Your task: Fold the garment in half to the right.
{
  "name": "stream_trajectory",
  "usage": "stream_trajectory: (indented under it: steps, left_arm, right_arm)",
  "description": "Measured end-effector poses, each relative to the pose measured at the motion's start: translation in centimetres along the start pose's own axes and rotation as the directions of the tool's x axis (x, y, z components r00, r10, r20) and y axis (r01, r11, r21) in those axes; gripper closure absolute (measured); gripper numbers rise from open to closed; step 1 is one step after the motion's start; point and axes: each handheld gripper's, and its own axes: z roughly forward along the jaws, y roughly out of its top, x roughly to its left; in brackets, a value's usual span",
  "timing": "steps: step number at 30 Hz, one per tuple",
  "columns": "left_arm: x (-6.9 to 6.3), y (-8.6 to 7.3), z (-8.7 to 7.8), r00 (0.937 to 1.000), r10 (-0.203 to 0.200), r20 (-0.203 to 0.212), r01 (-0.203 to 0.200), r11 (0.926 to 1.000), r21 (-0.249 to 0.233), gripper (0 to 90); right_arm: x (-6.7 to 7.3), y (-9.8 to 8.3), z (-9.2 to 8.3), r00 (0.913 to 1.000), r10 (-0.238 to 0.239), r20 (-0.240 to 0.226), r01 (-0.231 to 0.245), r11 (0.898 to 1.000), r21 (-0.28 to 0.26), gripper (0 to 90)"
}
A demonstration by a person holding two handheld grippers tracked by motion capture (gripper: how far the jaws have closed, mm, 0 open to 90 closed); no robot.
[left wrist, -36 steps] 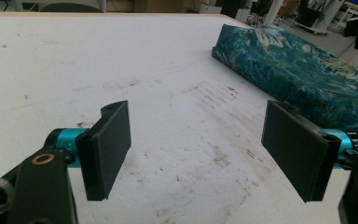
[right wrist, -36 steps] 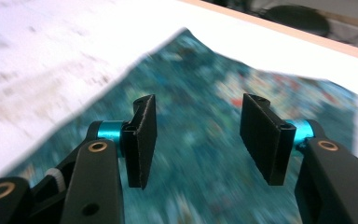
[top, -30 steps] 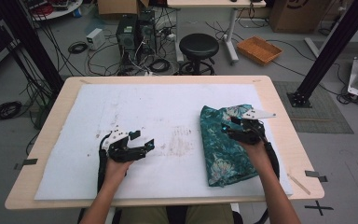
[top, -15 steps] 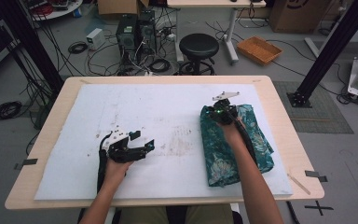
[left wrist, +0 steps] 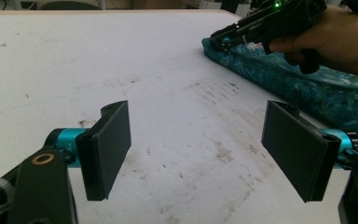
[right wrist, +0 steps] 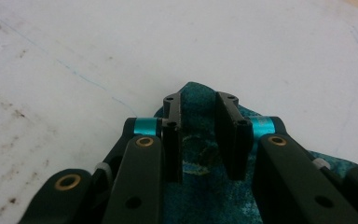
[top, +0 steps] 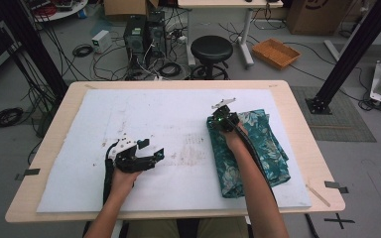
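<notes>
A teal patterned cloth [top: 263, 153] lies folded on the right part of the white mat [top: 154, 114]. My right gripper [top: 222, 115] sits low over the cloth's far left corner. In the right gripper view its jaws [right wrist: 199, 100] stand a narrow gap apart and have just been opening a little. The cloth [right wrist: 200, 205] shows in the gap, and the pads do not press on it. My left gripper [top: 151, 148] rests on the mat at the near left, wide open [left wrist: 198, 135] with nothing between its jaws. The left gripper view takes in the cloth [left wrist: 307, 88] and the right gripper [left wrist: 228, 37].
The mat covers most of the wooden table [top: 297, 114] and carries brown stains near its middle [top: 193, 153]. A thin wooden stick [top: 317, 195] lies at the near right corner. Beyond the table stand a black stool [top: 212, 49], cables and computer cases on the floor.
My right gripper has moved from the cloth's right side leftward and away to its far left corner, and its jaws stand narrower. The left gripper has stayed put.
</notes>
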Motion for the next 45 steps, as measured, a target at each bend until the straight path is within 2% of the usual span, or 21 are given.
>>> stream_trajectory:
  steps: [3,7,10,11,13,17,18,20,22,25,27,28,30,32,35,36,37,38,40,43,45]
  left_arm:
    - [0.1,0.0,0.0,1.0000,0.001,0.000,-0.001,1.0000,0.001,24.1]
    - [0.1,0.0,0.0,1.0000,0.001,-0.002,-0.001,1.0000,0.002,24.0]
    - [0.1,0.0,0.0,1.0000,0.002,-0.003,-0.002,1.0000,-0.001,24.1]
    - [0.1,0.0,0.0,1.0000,0.003,-0.003,-0.003,1.0000,-0.001,24.2]
    - [0.1,0.0,0.0,1.0000,0.003,-0.002,-0.003,1.0000,0.001,24.4]
    - [-0.2,0.0,0.2,1.0000,0.009,0.000,-0.009,0.9999,0.006,24.4]
    - [-0.2,0.0,0.3,0.9999,0.013,0.000,-0.013,0.9999,0.007,24.4]
    - [-0.2,0.0,0.4,0.9999,0.016,0.001,-0.016,0.9998,0.010,24.4]
    - [-0.2,0.0,0.4,0.9999,0.013,0.000,-0.013,0.9999,0.009,24.4]
    - [-0.2,0.0,0.3,0.9999,0.017,-0.002,-0.017,0.9998,0.012,24.4]
    - [-0.2,0.0,0.3,0.9999,0.014,-0.003,-0.013,0.9999,0.011,24.4]
    - [-0.3,0.0,0.3,0.9999,0.012,-0.003,-0.012,0.9999,0.011,24.4]
    - [-0.2,0.0,0.3,0.9999,0.013,-0.004,-0.013,0.9998,0.012,24.4]
    - [-0.2,0.0,0.3,0.9999,0.011,-0.004,-0.011,0.9999,0.010,24.4]
    - [-0.2,0.0,0.3,0.9999,0.012,-0.005,-0.012,0.9999,0.008,24.4]
    - [-0.2,0.0,0.3,0.9999,0.012,-0.005,-0.012,0.9999,0.008,24.4]
    - [-0.1,0.0,0.3,0.9999,0.011,-0.005,-0.011,0.9999,0.006,24.4]
    - [-0.1,0.0,0.3,0.9999,0.012,-0.005,-0.012,0.9999,0.009,24.4]
    - [-0.1,0.0,0.3,0.9999,0.011,-0.006,-0.011,0.9999,0.007,24.4]
    - [-0.1,0.0,0.3,0.9999,0.011,-0.006,-0.011,0.9999,0.008,24.4]
    - [-0.2,0.0,0.3,0.9999,0.010,-0.006,-0.010,0.9999,0.005,24.4]
  right_arm:
    - [-0.2,0.0,-0.2,0.9998,0.013,-0.012,-0.013,1.000,-0.026,62.0]
    - [-2.0,0.0,-2.7,0.9945,0.100,-0.032,-0.103,0.988,-0.115,56.7]
    - [-3.7,-0.9,-5.4,0.9912,0.119,0.058,-0.107,0.980,-0.169,55.7]
    - [-4.4,-1.5,-6.3,0.9866,0.142,0.080,-0.126,0.976,-0.178,56.0]
    - [-6.0,-3.0,-8.0,0.9701,0.200,0.138,-0.172,0.967,-0.189,59.2]
    - [-8.9,-6.3,-10.3,0.9436,0.236,0.232,-0.207,0.968,-0.143,62.1]
    - [-9.4,-7.0,-10.7,0.9386,0.235,0.253,-0.211,0.970,-0.119,62.1]
    - [-10.1,-8.2,-10.9,0.9367,0.238,0.256,-0.227,0.971,-0.074,62.1]
    - [-10.3,-9.1,-10.9,0.9422,0.230,0.244,-0.228,0.973,-0.038,64.4]
    - [-10.1,-10.0,-10.6,0.9549,0.199,0.220,-0.202,0.979,-0.011,75.9]
    - [-9.7,-10.2,-10.3,0.9578,0.162,0.237,-0.173,0.985,0.024,86.7]
    - [-9.6,-10.2,-10.3,0.9589,0.139,0.247,-0.151,0.988,0.027,88.0]
    - [-9.4,-10.0,-10.5,0.9541,0.121,0.274,-0.128,0.992,0.010,88.8]
    - [-9.5,-9.9,-10.9,0.9417,0.136,0.308,-0.135,0.991,-0.025,88.9]
    - [-9.9,-10.0,-11.3,0.9118,0.184,0.367,-0.181,0.983,-0.043,88.8]
    - [-10.2,-10.2,-11.3,0.9051,0.194,0.378,-0.195,0.980,-0.036,88.6]
    - [-10.5,-10.4,-11.2,0.9040,0.217,0.369,-0.222,0.975,-0.028,86.9]
    - [-10.7,-10.6,-11.0,0.9094,0.240,0.340,-0.250,0.968,-0.016,82.4]
    - [-10.9,-11.0,-10.7,0.9167,0.242,0.318,-0.256,0.967,0.002,75.8]
    - [-10.8,-11.6,-11.0,0.9104,0.272,0.312,-0.277,0.960,-0.028,69.7]
    - [-10.9,-11.8,-11.3,0.9101,0.278,0.307,-0.282,0.959,-0.034,67.3]
